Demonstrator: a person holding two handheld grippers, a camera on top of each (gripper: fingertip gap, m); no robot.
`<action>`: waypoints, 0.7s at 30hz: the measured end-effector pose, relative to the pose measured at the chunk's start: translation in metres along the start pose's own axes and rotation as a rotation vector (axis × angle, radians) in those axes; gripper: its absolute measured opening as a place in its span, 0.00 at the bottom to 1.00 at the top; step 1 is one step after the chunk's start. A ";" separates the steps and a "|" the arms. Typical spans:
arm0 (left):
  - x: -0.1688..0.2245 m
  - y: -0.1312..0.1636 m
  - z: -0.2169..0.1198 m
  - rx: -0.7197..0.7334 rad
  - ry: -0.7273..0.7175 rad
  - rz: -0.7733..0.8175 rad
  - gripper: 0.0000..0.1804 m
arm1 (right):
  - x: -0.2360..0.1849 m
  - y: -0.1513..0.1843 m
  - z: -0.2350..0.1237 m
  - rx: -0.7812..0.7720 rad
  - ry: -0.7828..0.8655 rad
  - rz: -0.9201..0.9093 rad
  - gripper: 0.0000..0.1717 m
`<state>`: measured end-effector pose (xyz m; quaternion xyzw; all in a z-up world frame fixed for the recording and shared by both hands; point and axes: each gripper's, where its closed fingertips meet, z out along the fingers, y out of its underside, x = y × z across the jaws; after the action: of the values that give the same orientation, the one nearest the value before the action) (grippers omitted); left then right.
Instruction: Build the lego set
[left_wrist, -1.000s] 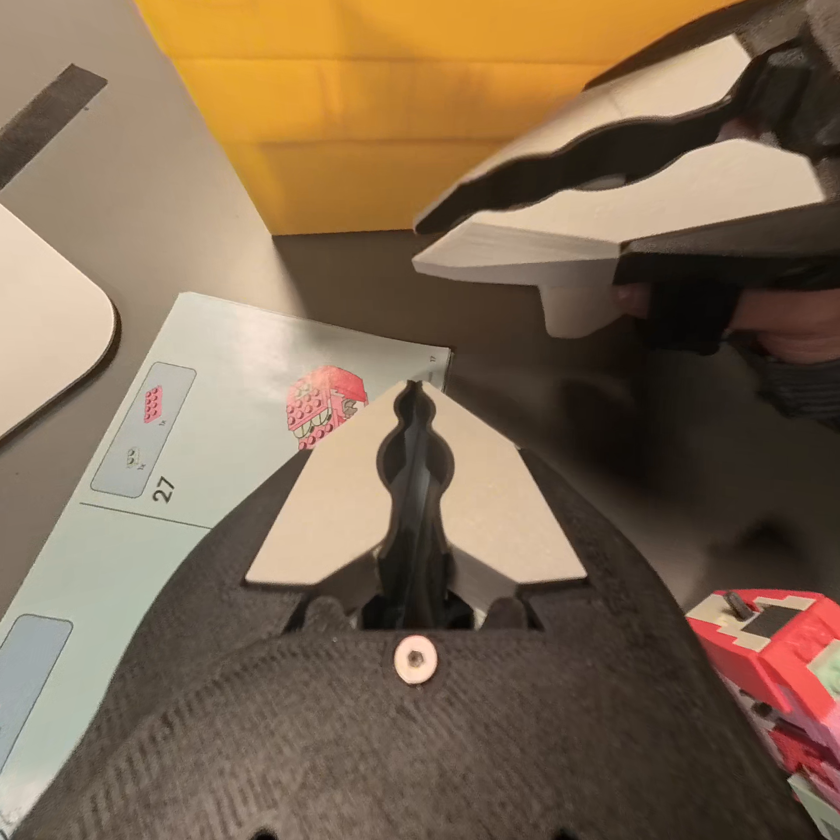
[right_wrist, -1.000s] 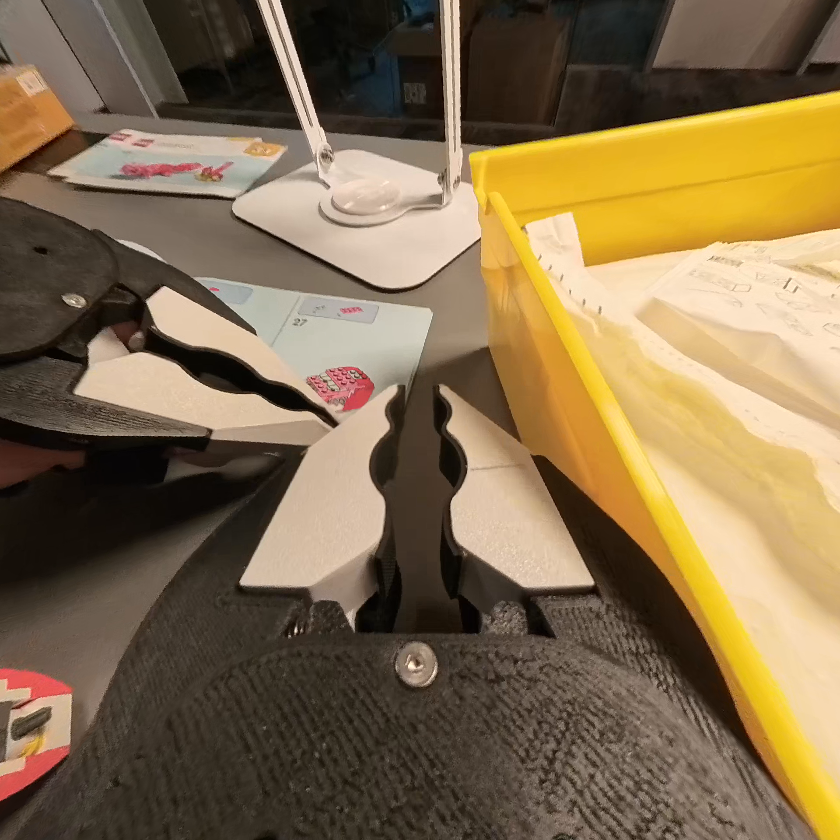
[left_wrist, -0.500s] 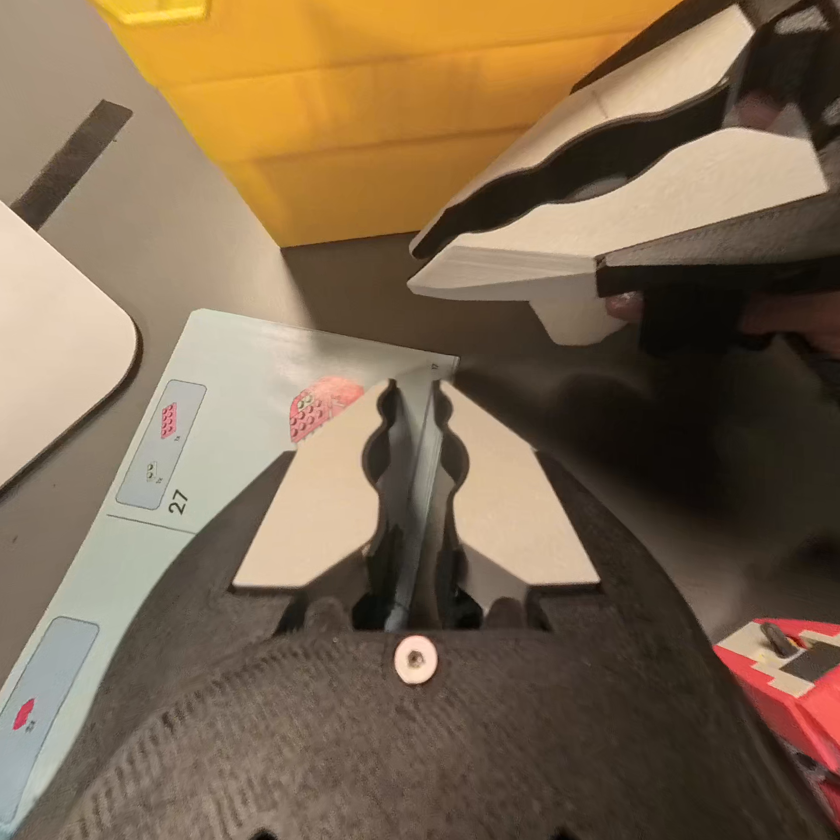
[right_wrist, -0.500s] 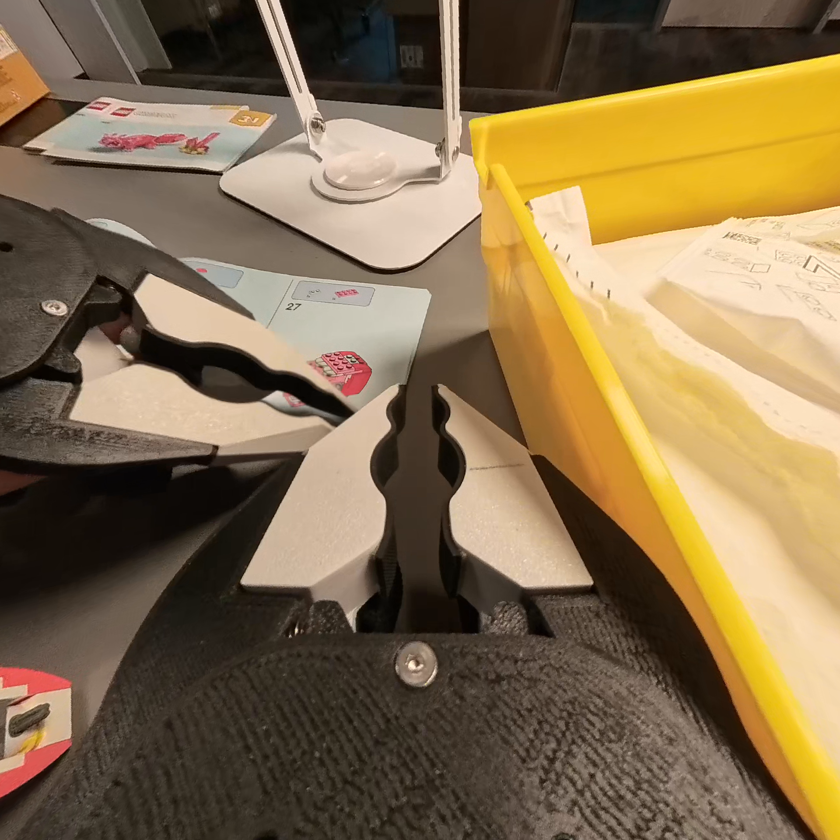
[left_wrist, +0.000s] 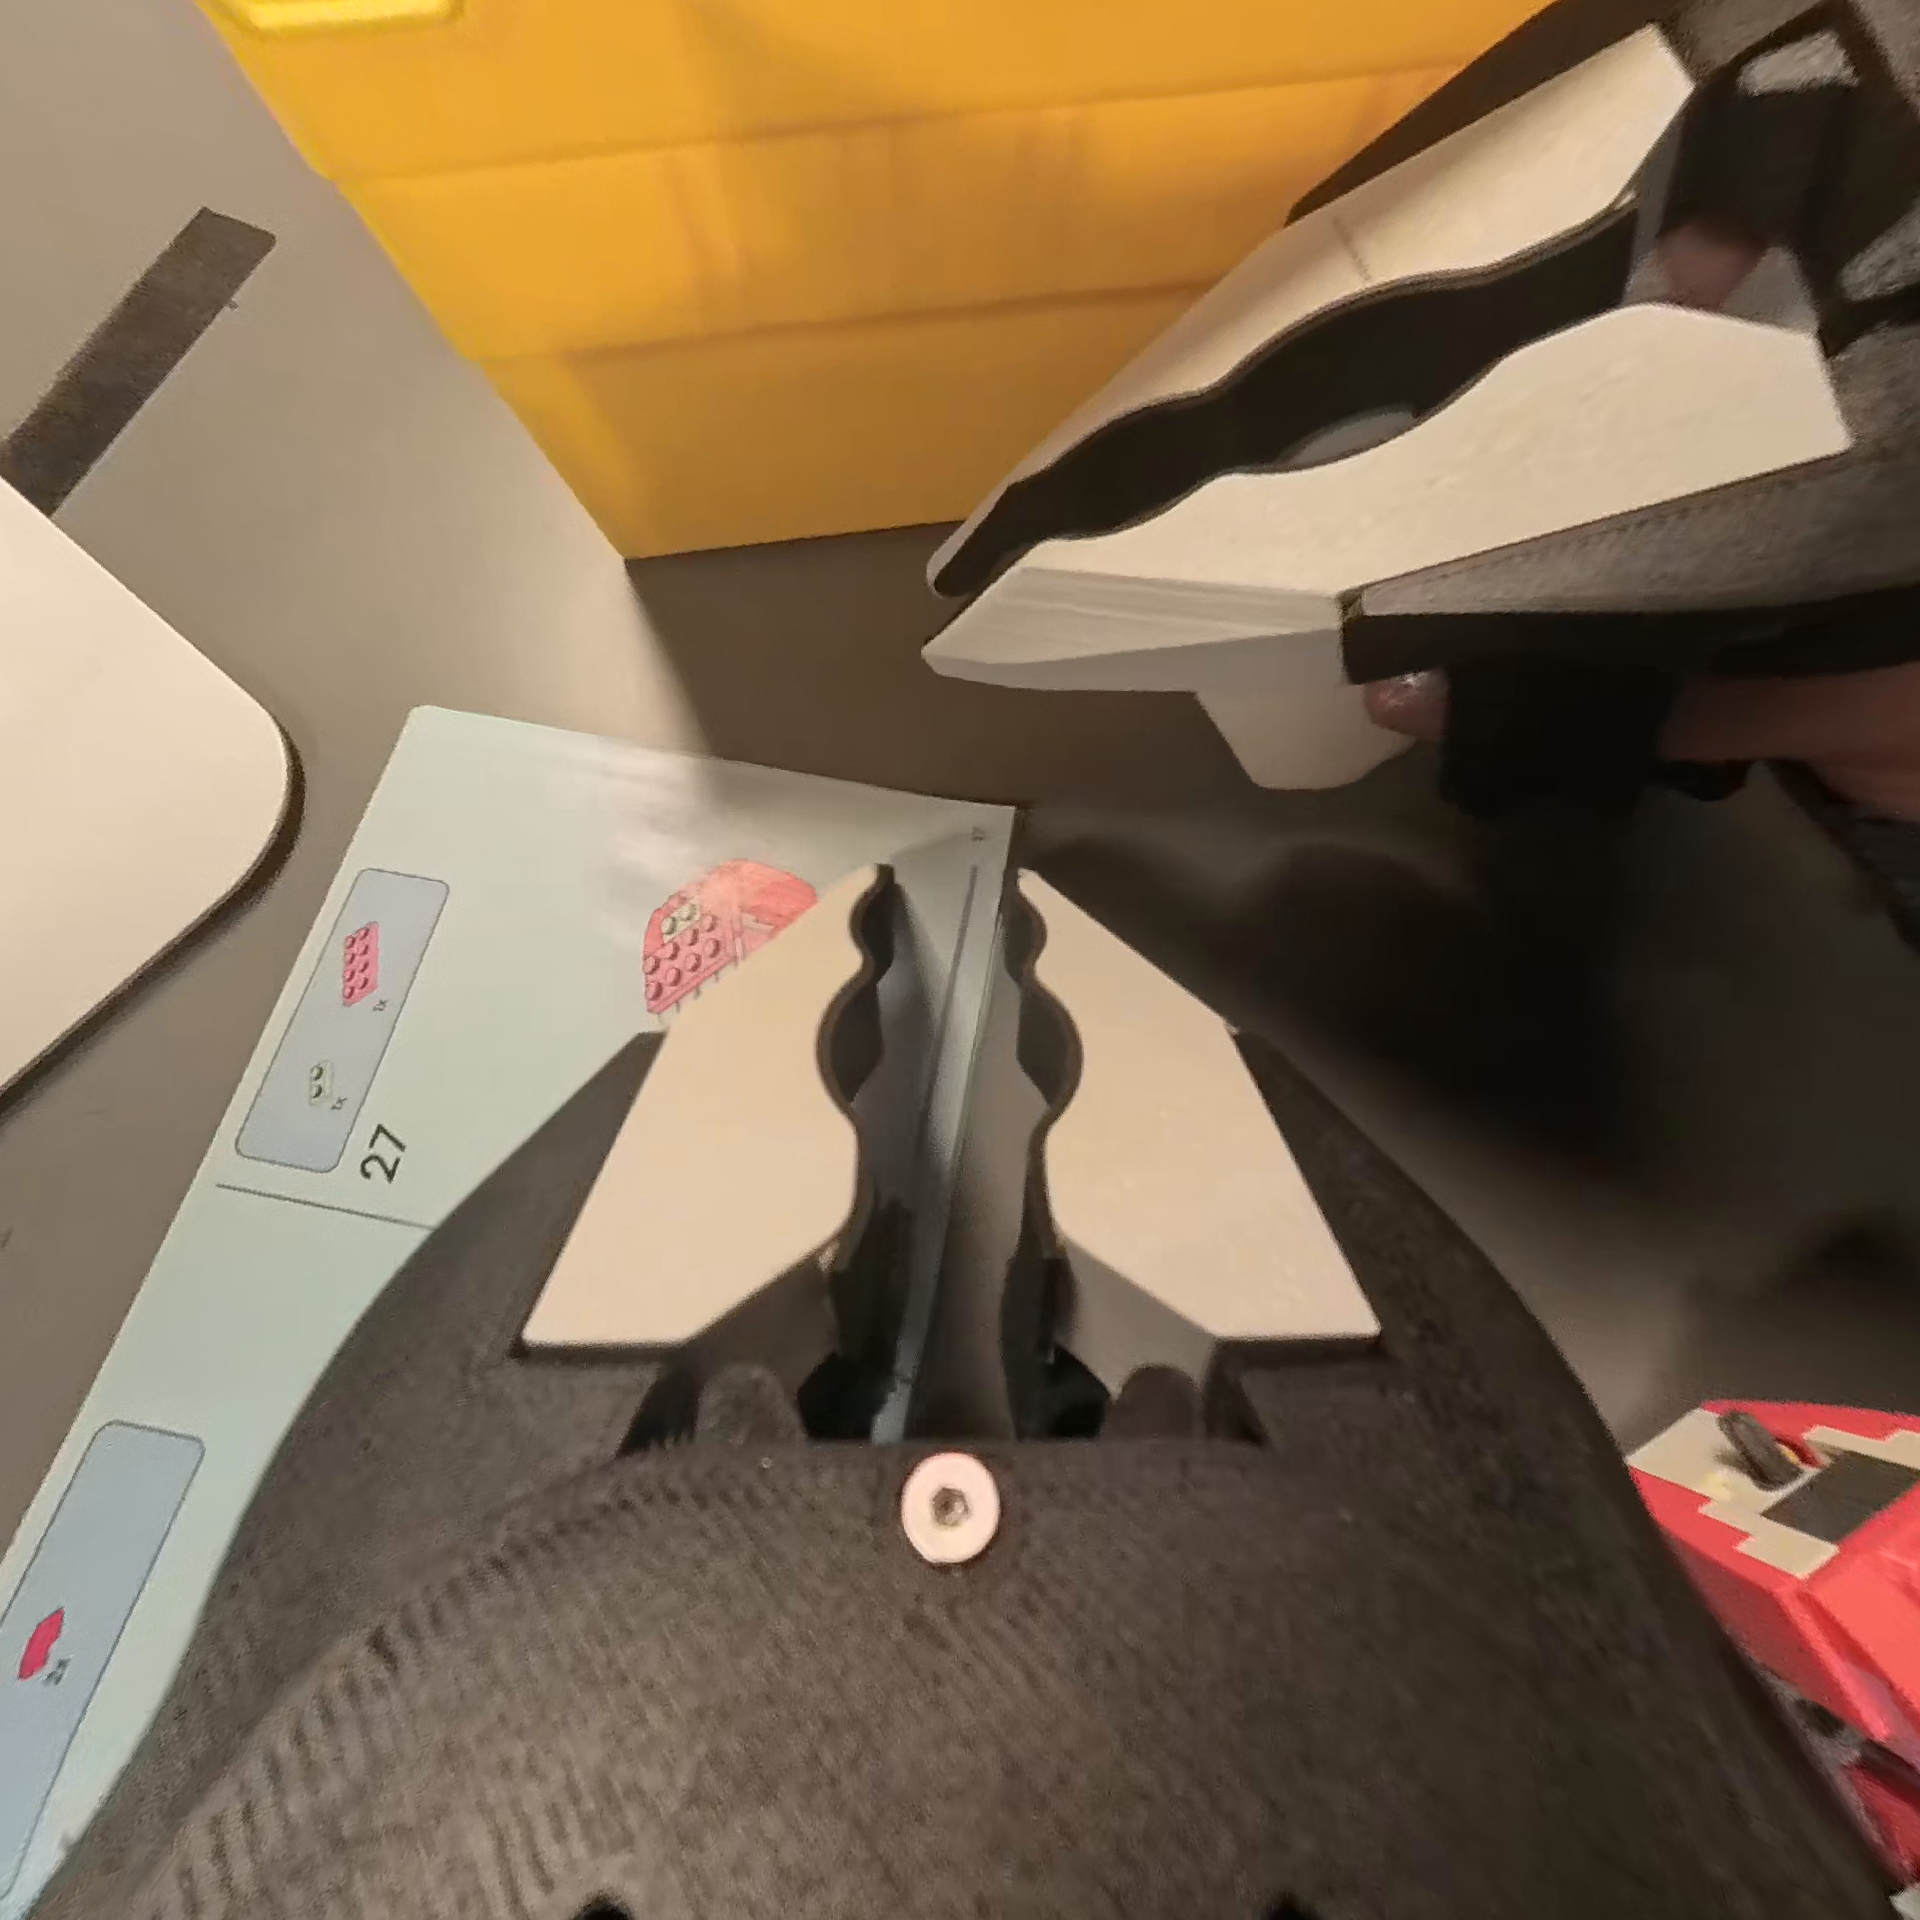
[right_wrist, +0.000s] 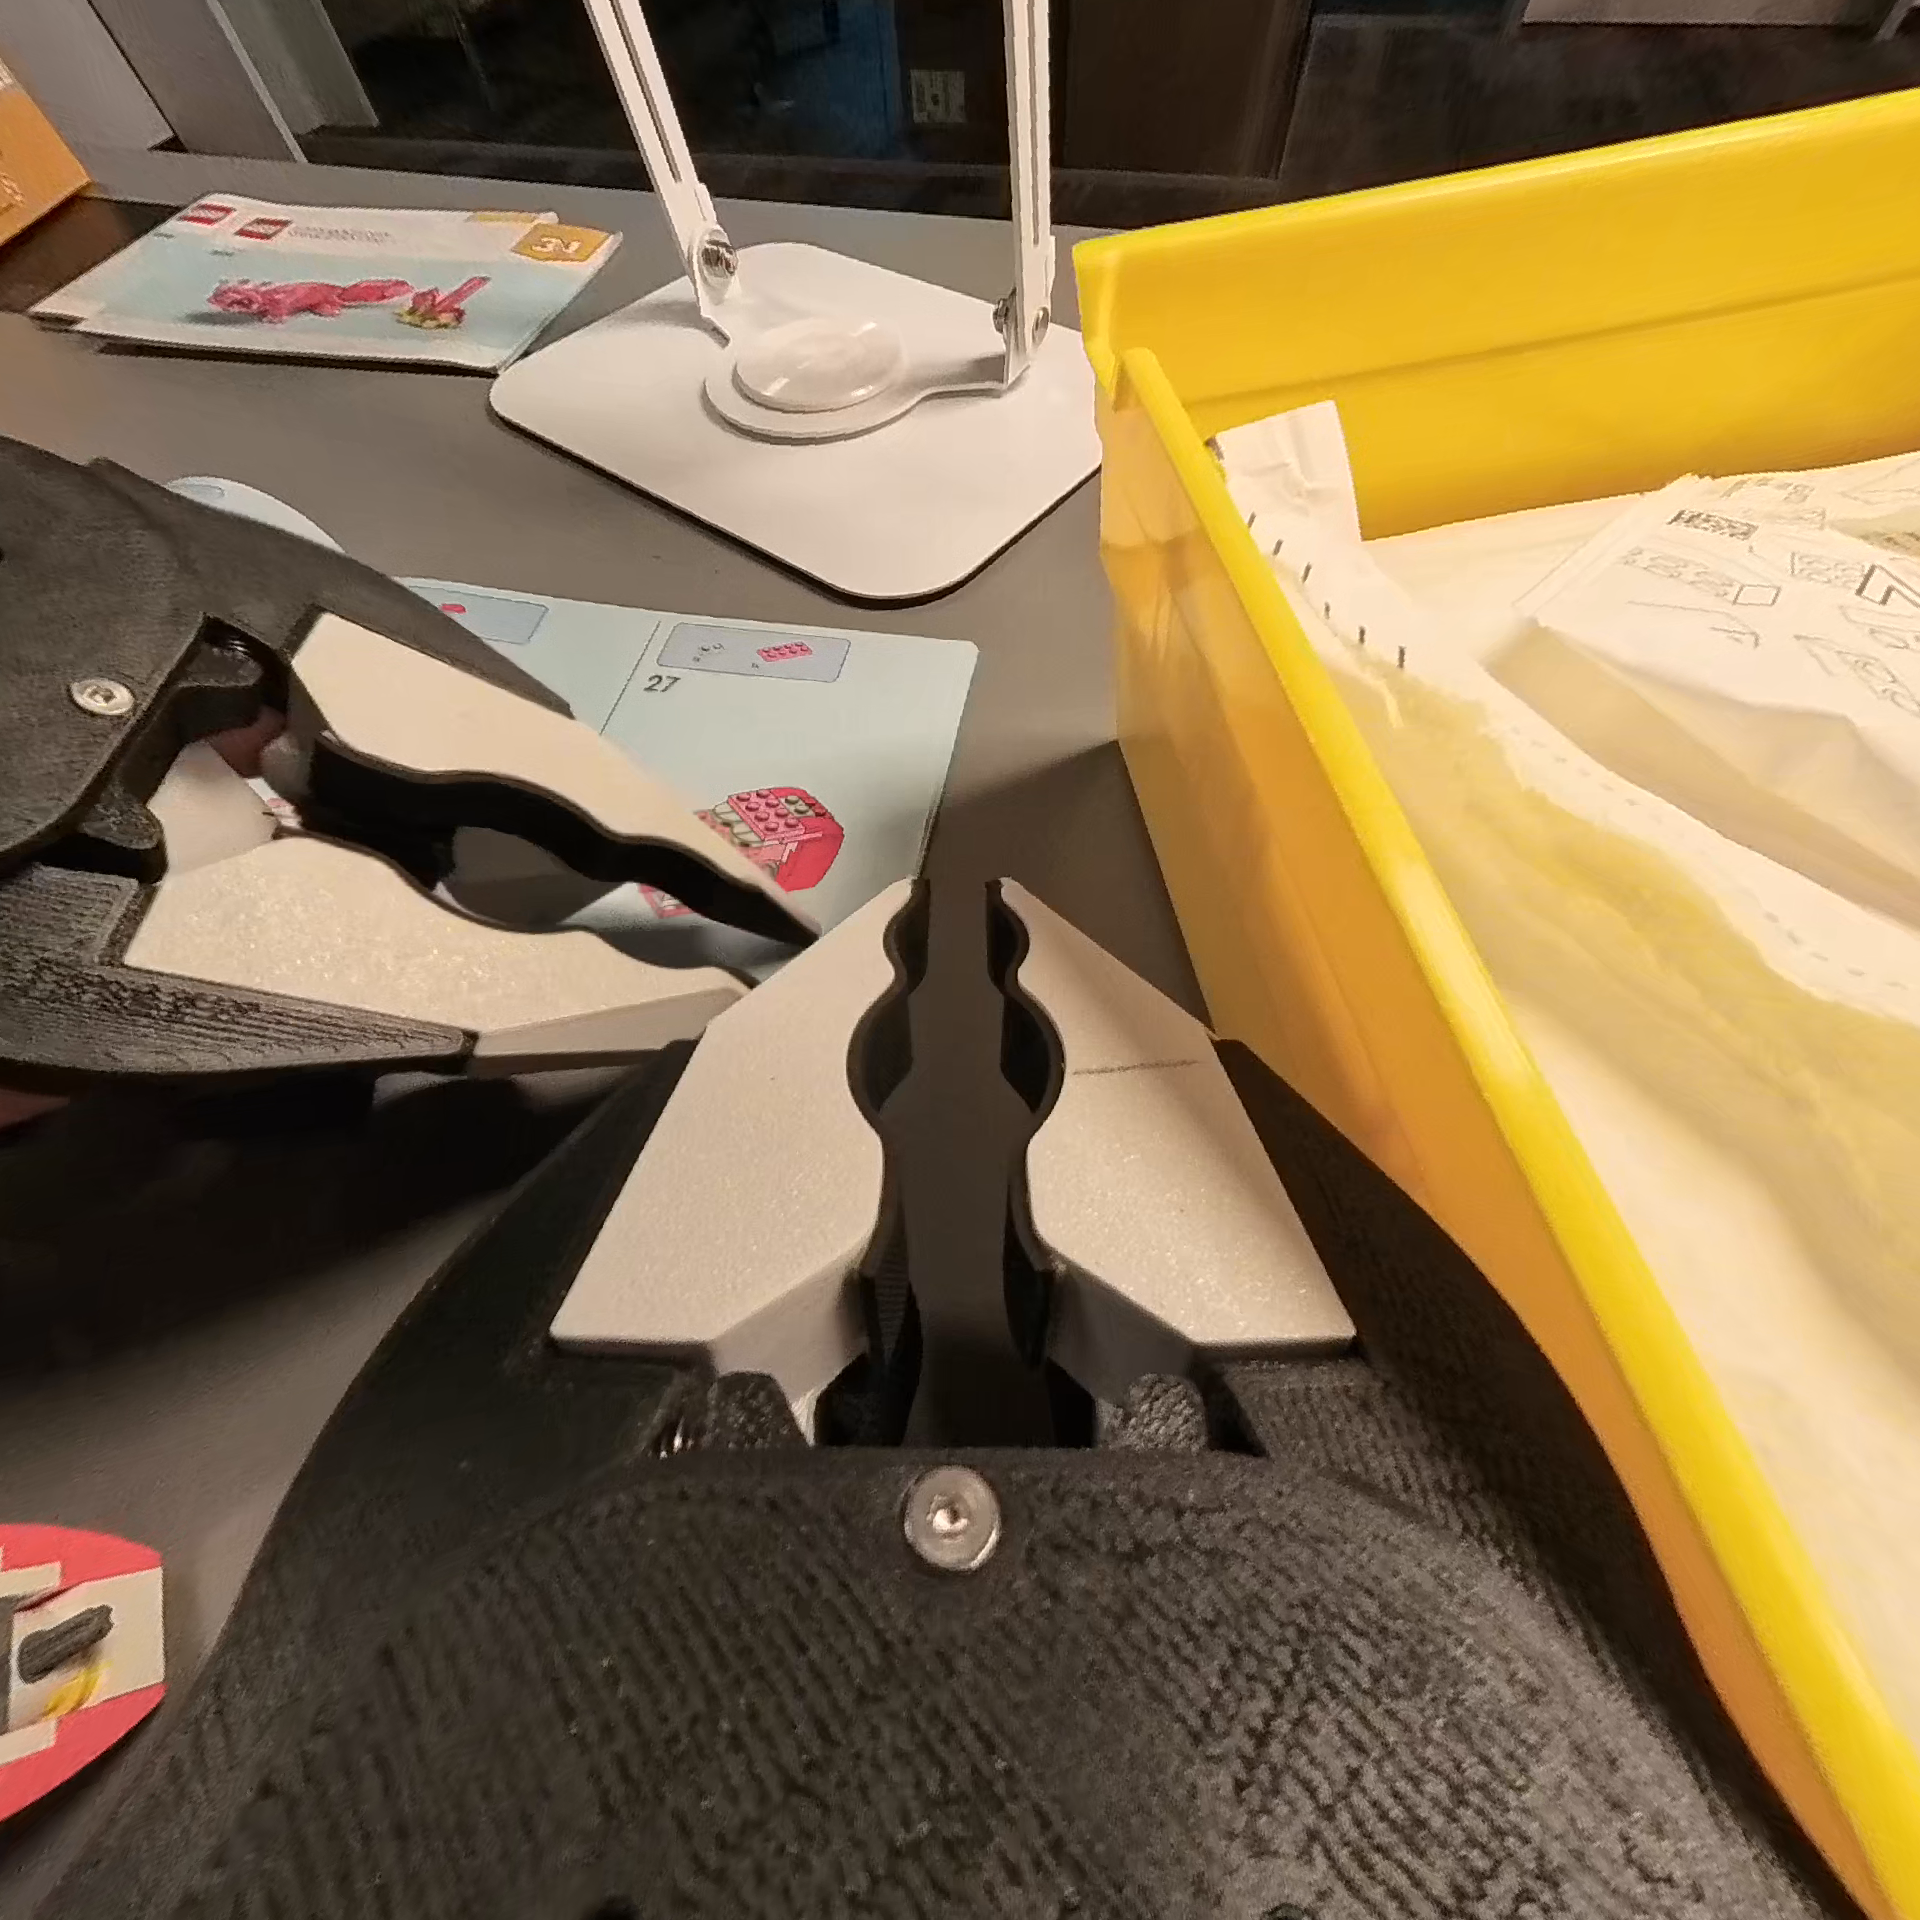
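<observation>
Pale-blue paper dominates the dark tabletop (right_wrist: 436, 457): an open instruction booklet (left_wrist: 540, 914) lies flat, its long axis running from the near left edge of the left wrist view toward the yellow bin (left_wrist: 831, 260), with its far right corner stopping just short of that bin's wall. The left gripper (left_wrist: 951, 883) hovers over that corner with its jaws parted; the page's right edge shows in the gap between them, and neither pad visibly presses on it. The right gripper (right_wrist: 954, 885) hangs just beside the left one, over bare table between the booklet's right edge and the bin, its fingers a narrow slot apart with only dark tabletop showing between them. Seen from the left wrist camera, it reaches in from the upper right, tips aimed toward the booklet corner.

Room is tight on the right, where the yellow bin, filled with crumpled white paper bags (right_wrist: 1662, 831), stands close to the booklet. A white lamp base (right_wrist: 831, 416) sits beyond the page's far edge, a second closed booklet (right_wrist: 332, 281) lies farther back, and a red brick-built model (left_wrist: 1808, 1558) rests near the left gripper's right flank. Open tabletop remains between the page and the lamp base.
</observation>
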<state>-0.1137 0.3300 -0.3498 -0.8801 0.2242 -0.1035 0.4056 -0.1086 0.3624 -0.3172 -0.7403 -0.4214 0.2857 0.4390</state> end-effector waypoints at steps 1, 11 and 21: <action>0.001 0.000 0.000 0.001 0.011 -0.006 0.09 | 0.000 0.000 0.000 -0.003 -0.001 0.000 0.05; 0.006 -0.001 -0.002 0.009 0.069 -0.046 0.00 | -0.003 0.017 0.003 -0.108 -0.032 0.025 0.05; -0.005 -0.024 -0.025 0.156 -0.148 0.114 0.00 | -0.012 0.005 0.001 -0.034 -0.104 0.001 0.06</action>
<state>-0.1192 0.3293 -0.3158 -0.8370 0.2345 -0.0321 0.4934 -0.1138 0.3511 -0.3217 -0.7321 -0.4480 0.3167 0.4039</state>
